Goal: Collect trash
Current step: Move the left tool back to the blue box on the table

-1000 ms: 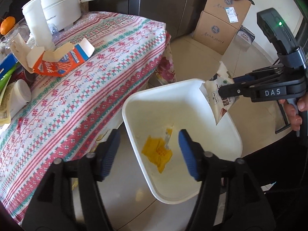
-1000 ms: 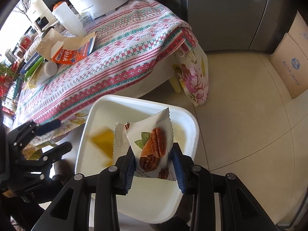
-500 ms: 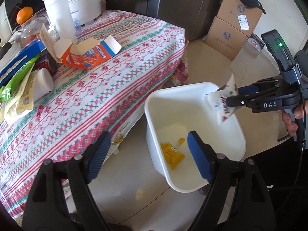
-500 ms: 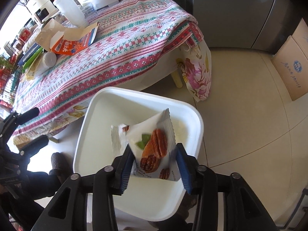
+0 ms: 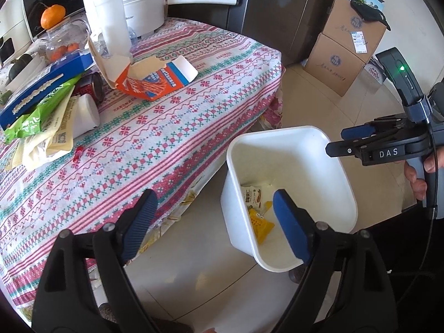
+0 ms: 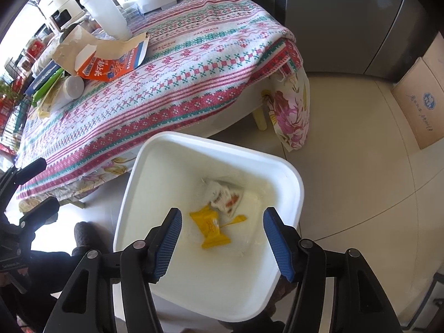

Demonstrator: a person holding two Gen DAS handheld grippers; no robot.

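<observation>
Motion-blurred white wrapper [image 6: 223, 198], print unreadable

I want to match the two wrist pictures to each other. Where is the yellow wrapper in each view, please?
Left wrist: the yellow wrapper lies on the bottom of the white bin, lower right of centre, below a white snack packet.
Right wrist: the wrapper lies on the bin floor, lower centre, between the open fingers of the right gripper.
Shared landmark: the torn orange carton on the patterned tablecloth.
</observation>
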